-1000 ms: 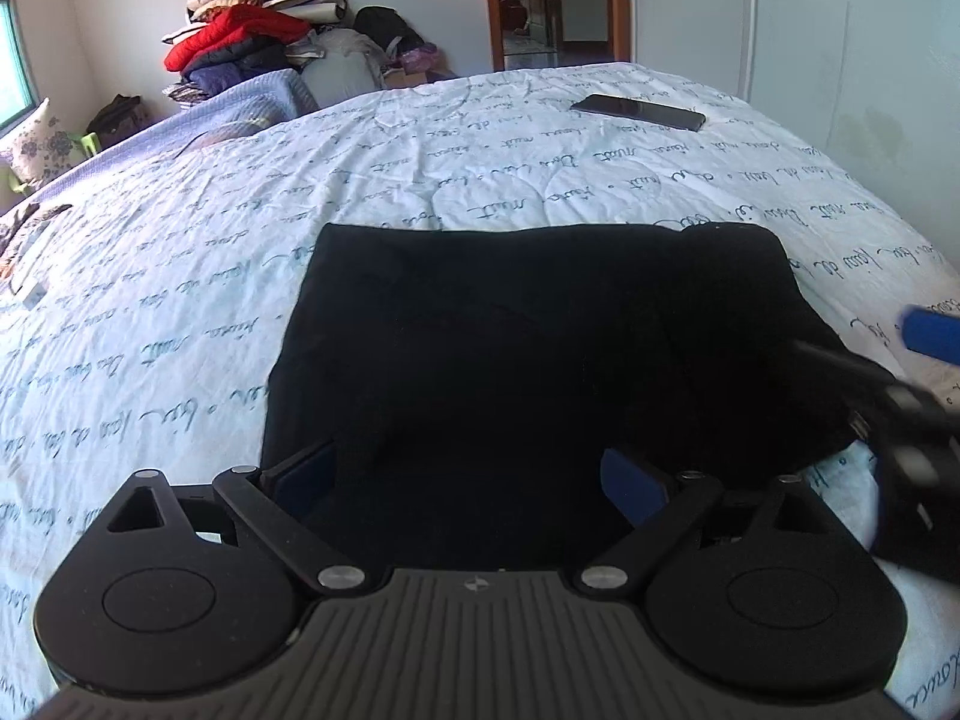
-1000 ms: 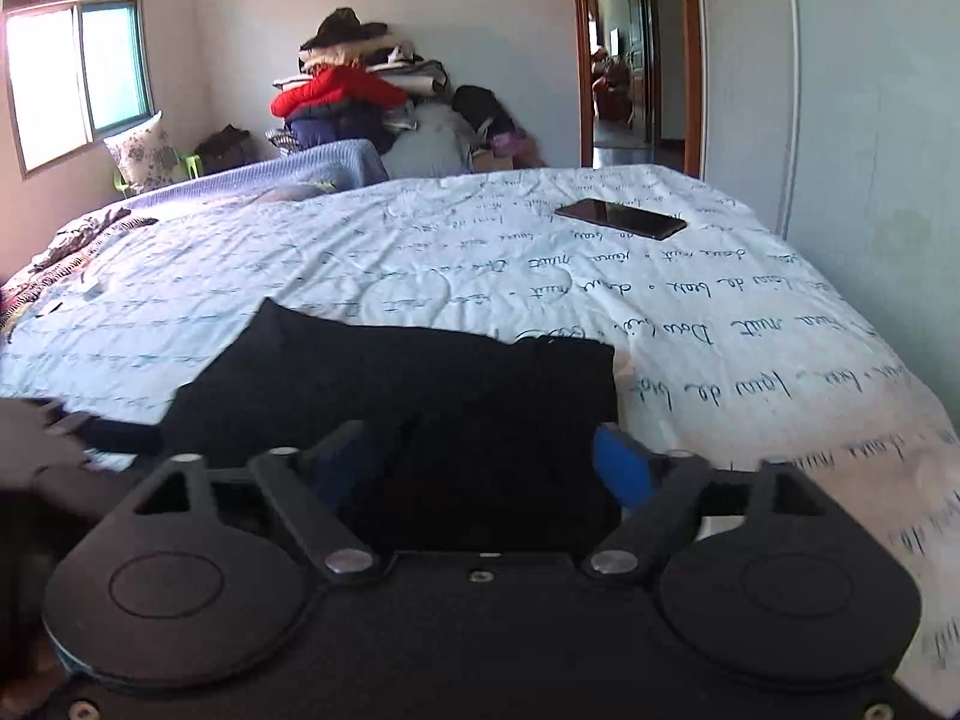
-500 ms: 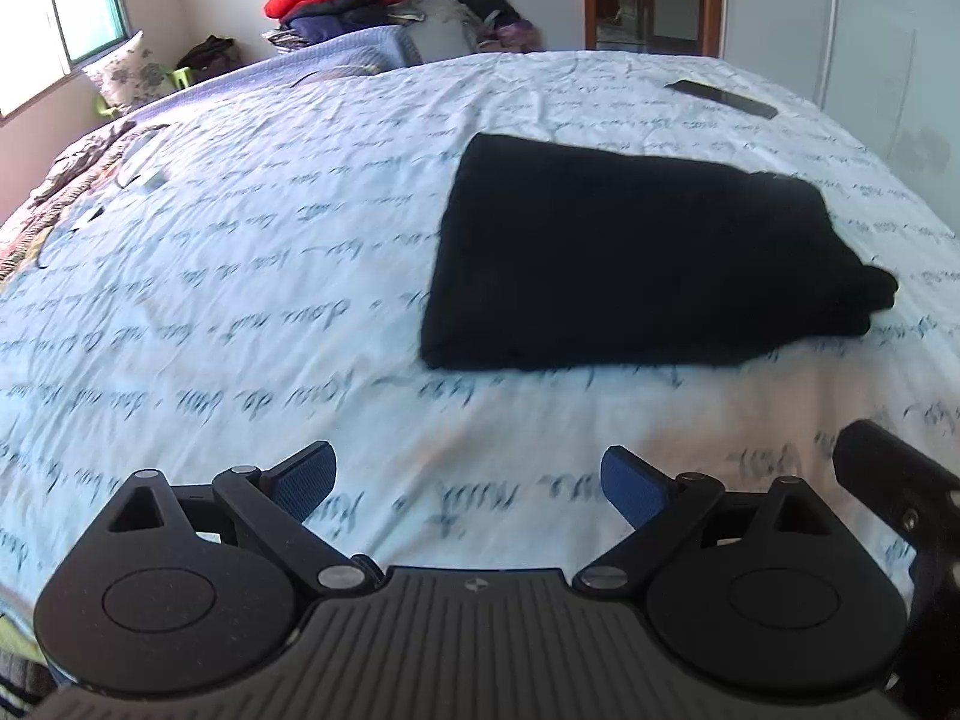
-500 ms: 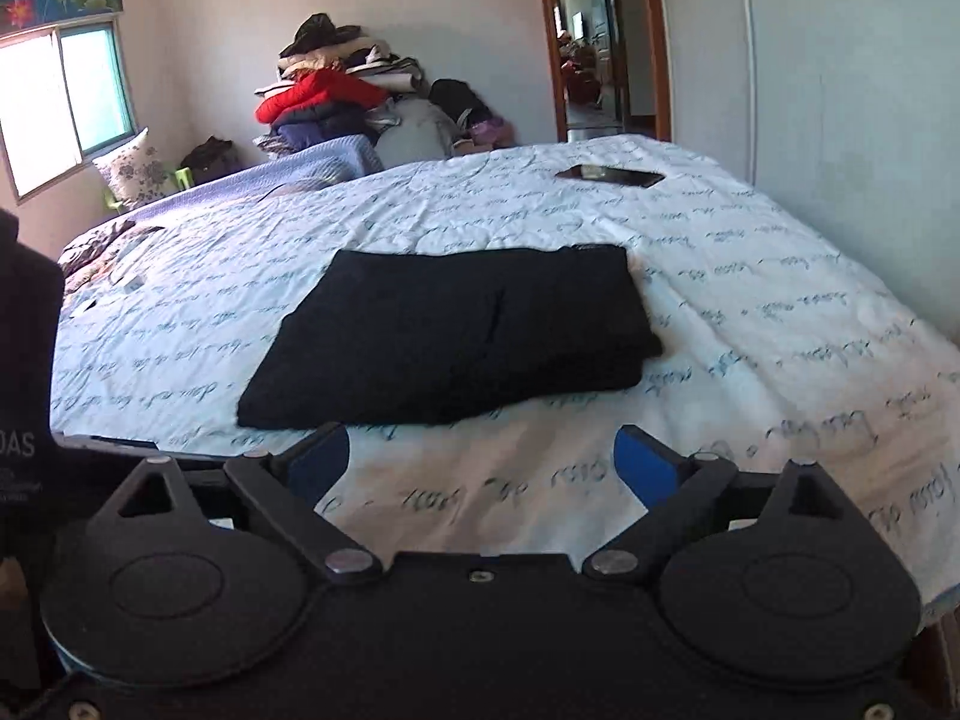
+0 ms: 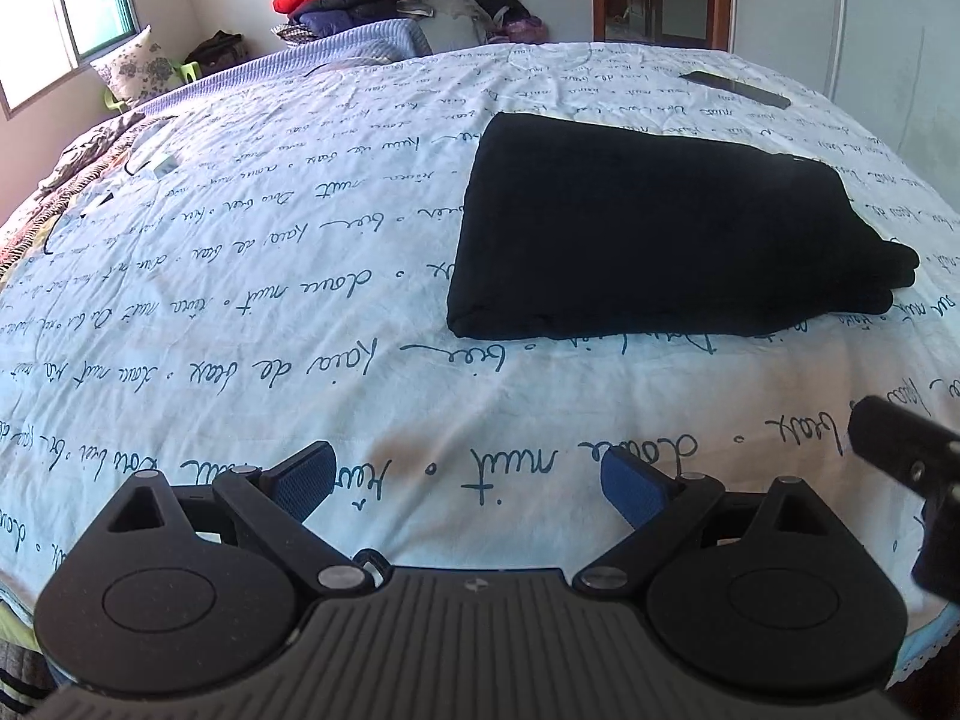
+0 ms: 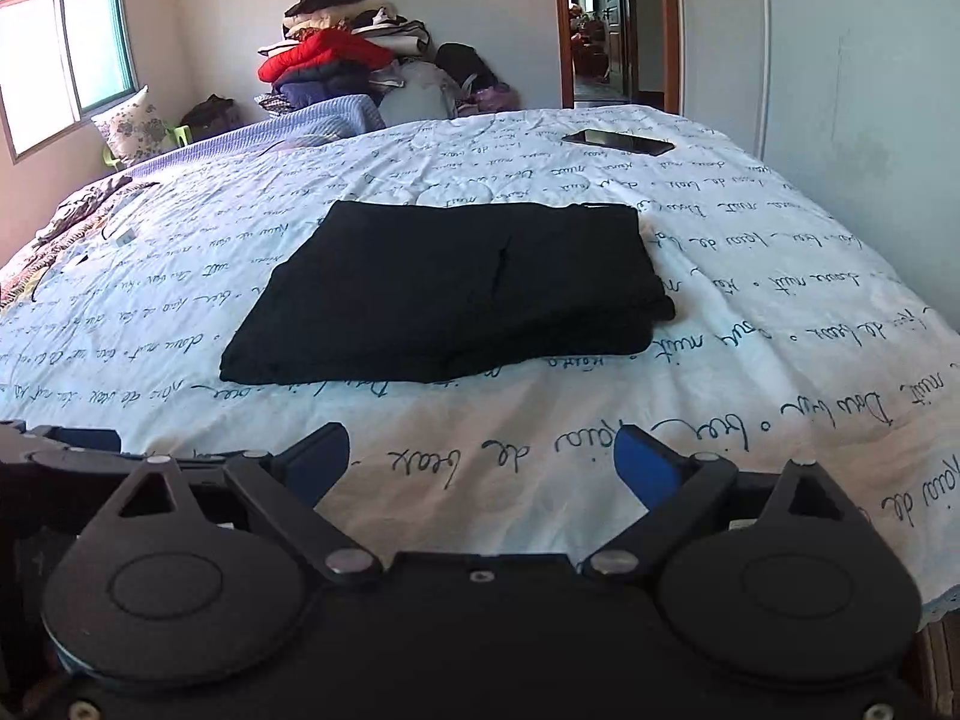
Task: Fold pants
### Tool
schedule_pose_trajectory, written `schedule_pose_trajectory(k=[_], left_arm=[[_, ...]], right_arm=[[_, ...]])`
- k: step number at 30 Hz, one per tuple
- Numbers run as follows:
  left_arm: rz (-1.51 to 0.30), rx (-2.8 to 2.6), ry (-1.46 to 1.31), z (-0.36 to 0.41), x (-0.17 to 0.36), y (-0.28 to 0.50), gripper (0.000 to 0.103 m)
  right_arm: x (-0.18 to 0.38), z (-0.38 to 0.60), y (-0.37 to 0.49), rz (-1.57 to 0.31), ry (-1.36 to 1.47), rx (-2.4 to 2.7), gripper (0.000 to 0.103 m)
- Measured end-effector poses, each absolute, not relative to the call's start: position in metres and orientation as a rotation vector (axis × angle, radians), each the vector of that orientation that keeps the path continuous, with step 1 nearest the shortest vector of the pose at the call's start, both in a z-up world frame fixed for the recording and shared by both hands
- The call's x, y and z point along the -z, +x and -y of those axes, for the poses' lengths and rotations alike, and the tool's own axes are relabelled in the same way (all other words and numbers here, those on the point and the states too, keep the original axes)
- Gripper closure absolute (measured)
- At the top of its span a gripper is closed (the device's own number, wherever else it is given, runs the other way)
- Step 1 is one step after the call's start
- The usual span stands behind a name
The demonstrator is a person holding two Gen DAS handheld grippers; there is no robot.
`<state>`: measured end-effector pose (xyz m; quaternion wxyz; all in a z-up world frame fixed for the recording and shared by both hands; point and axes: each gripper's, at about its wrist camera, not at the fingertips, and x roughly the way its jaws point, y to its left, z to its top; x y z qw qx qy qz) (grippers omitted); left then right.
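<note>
Nearest in the left wrist view, the left gripper hangs over the near edge of the bed with its blue-padded fingers spread wide and nothing between them. At the right of that view, a dark part of the right gripper shows just beside it.

In the right wrist view, the right gripper also sits low over the bed's near edge, its fingers wide apart and empty.

Ahead of both pairs of fingers, well apart from them, the pants lie folded into a flat black rectangle on the white sheet printed with dark handwriting. From the left gripper they lie ahead and to the right; from the right gripper the pants lie straight ahead, slightly left. Their right end looks thicker, with stacked layers showing.

Beyond the pants, to the right, a dark phone lies flat on the bed. Farther still, past the far left of the bed, a pile of clothes topped with something red stands against the wall, with a window at far left and an open doorway at right.
</note>
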<state>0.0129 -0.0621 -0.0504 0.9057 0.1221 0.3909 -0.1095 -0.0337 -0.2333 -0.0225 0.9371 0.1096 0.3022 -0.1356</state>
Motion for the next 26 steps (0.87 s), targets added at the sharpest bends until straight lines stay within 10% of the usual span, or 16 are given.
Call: schedule_pose_trajectory(k=[26], left_arm=[[-0.732,0.205,0.263,0.056,0.041,0.011,0.007]], right_arm=[[0.024,0.236,-0.027,-0.618,0.228,0.242,0.007]])
